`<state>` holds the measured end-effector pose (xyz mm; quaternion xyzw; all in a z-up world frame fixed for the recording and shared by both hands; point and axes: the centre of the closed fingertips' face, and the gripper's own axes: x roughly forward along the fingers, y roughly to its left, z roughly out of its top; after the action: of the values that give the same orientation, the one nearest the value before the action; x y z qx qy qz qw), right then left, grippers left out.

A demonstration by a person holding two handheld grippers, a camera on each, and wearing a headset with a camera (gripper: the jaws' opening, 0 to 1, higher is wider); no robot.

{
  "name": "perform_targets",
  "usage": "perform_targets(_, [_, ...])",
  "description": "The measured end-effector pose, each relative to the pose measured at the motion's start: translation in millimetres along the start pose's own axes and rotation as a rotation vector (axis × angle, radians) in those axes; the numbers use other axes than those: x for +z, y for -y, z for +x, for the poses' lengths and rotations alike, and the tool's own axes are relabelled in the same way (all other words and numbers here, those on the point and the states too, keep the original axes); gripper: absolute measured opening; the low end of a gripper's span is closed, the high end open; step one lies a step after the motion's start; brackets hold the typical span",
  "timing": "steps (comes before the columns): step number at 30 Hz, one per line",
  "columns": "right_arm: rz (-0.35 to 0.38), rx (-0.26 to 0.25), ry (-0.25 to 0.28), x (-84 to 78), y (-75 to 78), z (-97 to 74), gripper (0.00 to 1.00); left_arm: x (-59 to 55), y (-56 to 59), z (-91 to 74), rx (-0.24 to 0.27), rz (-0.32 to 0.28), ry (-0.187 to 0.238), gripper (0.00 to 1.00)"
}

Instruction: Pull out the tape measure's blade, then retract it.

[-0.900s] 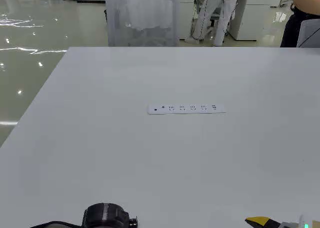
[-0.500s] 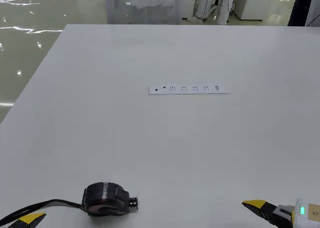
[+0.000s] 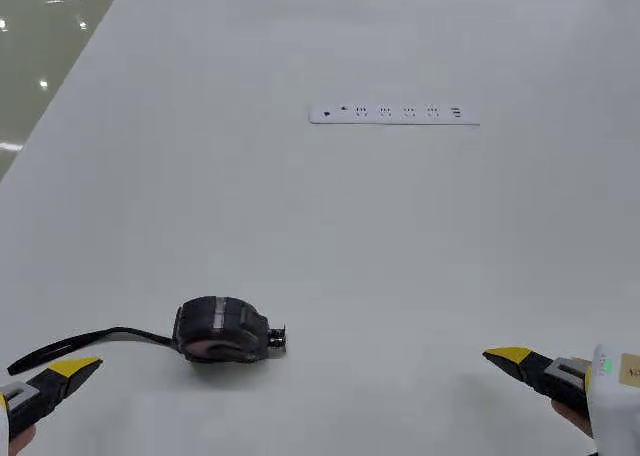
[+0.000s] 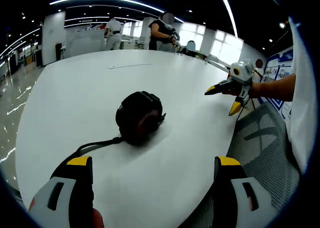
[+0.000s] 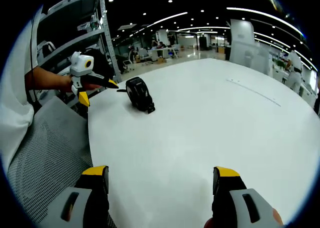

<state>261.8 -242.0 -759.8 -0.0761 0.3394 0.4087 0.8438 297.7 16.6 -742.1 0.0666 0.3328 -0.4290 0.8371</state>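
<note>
Head view has tipped down; nothing else shifted. On the counter (image 3: 400,236) the tape measure (image 3: 222,329) lies between left gripper (image 4: 153,161) and right gripper (image 5: 160,171), both fingers wide, empty; blade (image 3: 280,337) not out, all left.

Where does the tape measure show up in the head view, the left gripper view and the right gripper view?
Head view: the tape measure lies at lower left on the white table.
Left gripper view: the tape measure sits near the centre, close ahead.
Right gripper view: the tape measure is left of centre, farther off.
Shared landmark: the white power strip on the table.
</note>
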Motion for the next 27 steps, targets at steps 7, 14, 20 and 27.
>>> perform_targets(7, [0.008, 0.005, 0.003, -0.4, -1.5, 2.2, 0.87, -0.9, -1.7, 0.9, 0.005, -0.009, -0.001, 0.99])
perform_targets(14, [0.010, 0.009, 0.003, -3.0, -4.2, 3.7, 0.87, -2.7, -0.6, 2.6, -0.002, 0.000, -0.007, 0.99])
perform_targets(20, [0.015, 0.003, 0.014, -2.0, -4.7, -0.2, 0.87, -0.9, 1.8, 2.7, -0.007, 0.001, 0.000, 0.99])
perform_targets(27, [0.004, -0.003, 0.028, 7.9, -4.0, 1.3, 0.88, 3.6, 1.4, 6.1, -0.018, 0.017, 0.009, 0.99])
